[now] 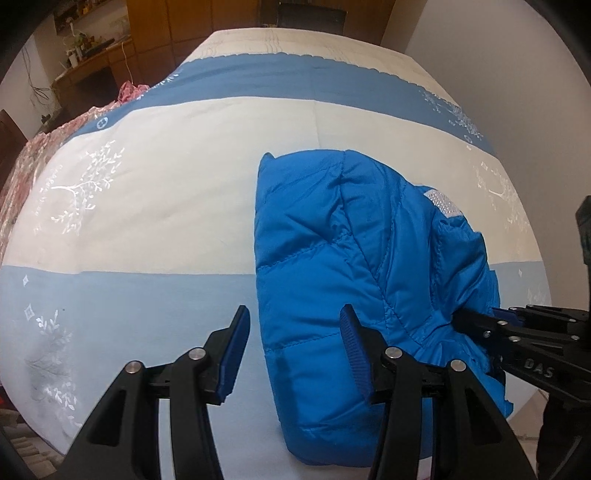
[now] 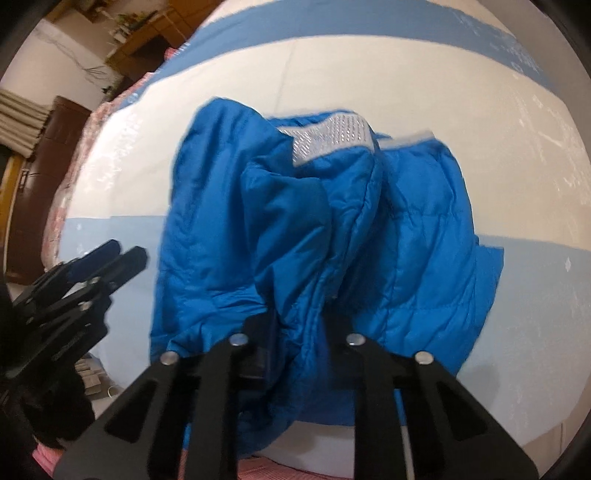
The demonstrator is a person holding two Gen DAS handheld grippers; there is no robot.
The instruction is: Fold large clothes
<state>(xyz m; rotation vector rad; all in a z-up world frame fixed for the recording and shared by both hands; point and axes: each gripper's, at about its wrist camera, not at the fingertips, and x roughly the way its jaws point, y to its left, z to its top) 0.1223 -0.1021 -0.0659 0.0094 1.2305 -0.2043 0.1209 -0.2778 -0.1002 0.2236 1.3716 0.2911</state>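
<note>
A bright blue quilted jacket lies bunched on a bed sheet banded in white and pale blue. A silvery mesh strip shows at the jacket's far edge. The right gripper pinches a ridge of the jacket's near fabric between its closed fingers. The left gripper hangs at the near left, clear of the jacket. Wooden furniture stands far left.

We see the jacket lying on the bed, near its front edge. Our left tool straddles the jacket's left edge; our right tool sits at its near right part, fabric between the jaws. Cupboards stand behind the bed.
</note>
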